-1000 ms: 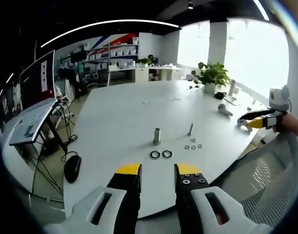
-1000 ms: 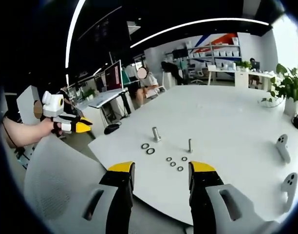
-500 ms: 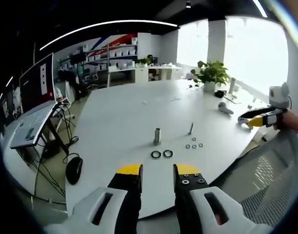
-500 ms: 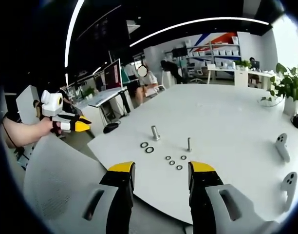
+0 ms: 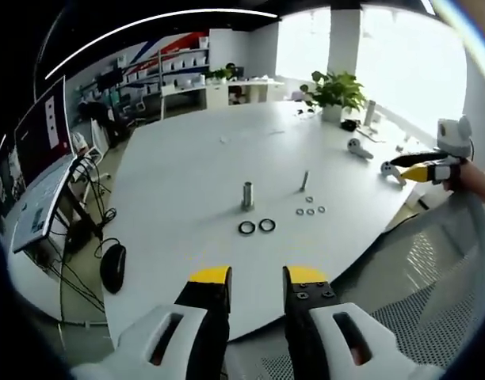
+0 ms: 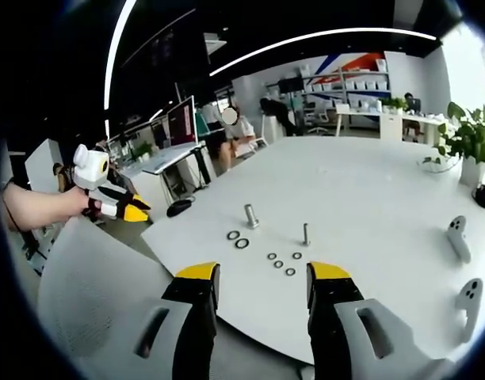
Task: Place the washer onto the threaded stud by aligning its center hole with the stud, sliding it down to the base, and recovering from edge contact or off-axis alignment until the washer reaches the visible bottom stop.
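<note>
Left gripper [image 5: 255, 279]: jaws parted, empty, held back off the bench [image 5: 187, 182] edge. Right gripper [image 6: 262, 275]: jaws parted, empty, likewise short of the bench. Threaded stud [image 6: 306, 233]: upright mid-bench, bare. Small washers [image 6: 280, 264]: four, loose just beside it, within reach for picking. Wide cylinder [image 6: 250, 215] with two black rings [image 6: 237, 240] nearby. No washer placed yet.

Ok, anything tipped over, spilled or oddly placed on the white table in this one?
Nothing stands out. Both studs stand upright, the two large washers and the small washers lie flat beside them, and both grippers hang open short of the table.
</note>
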A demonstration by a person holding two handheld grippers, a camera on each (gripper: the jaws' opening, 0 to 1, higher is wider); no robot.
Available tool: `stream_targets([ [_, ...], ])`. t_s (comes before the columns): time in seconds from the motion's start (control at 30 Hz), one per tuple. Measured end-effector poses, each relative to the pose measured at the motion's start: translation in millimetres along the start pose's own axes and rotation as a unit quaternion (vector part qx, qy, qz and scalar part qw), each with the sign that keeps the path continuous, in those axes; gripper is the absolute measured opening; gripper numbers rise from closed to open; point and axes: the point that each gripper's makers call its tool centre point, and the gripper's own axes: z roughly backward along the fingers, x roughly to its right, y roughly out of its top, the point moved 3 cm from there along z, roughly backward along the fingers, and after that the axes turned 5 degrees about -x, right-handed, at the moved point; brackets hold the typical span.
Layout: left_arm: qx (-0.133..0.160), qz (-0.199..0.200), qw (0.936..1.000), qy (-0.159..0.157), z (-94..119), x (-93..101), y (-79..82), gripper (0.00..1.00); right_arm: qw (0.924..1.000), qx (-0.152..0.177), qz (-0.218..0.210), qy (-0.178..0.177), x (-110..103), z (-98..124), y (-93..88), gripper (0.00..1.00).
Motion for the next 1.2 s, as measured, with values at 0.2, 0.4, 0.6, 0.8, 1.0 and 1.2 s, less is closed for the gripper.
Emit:
stream_targets([
  [0.2, -0.016, -0.015, 0.9995, -0.021, -13, -0.5, 13.6, 0.24, 1.0, 0.005, -0.004, -0.002, 1, 1, 0.8, 0.46],
  [0.4, -0.032, -0.028, 0.9983, -0.04, -45, 3.5, 28.0, 0.23, 0.9999, 0.006, -0.012, -0.005, 3, 1, 0.2, 0.46],
  [0.6, -0.058, -0.064, 0.9948, -0.054, -69, 9.8, 35.2, 0.23, 0.9999, 0.007, -0.011, -0.003, 2, 1, 0.8, 0.46],
  [0.8, -0.078, -0.087, 0.991, -0.065, -86, 7.4, 38.2, 0.23, 0.9999, 0.005, -0.008, -0.005, 2, 1, 0.8, 0.47],
  [1.0, -0.083, -0.11, 0.988, -0.071, -96, -3.2, 43.6, 0.22, 0.9998, -0.016, 0.004, -0.005, 0, -2, -4.2, 0.47],
  [1.2, -0.079, -0.113, 0.9867, -0.085, -101, -16.0, 43.1, 0.22, 0.9998, -0.006, 0.006, -0.017, 2, 0, 0.4, 0.48],
])
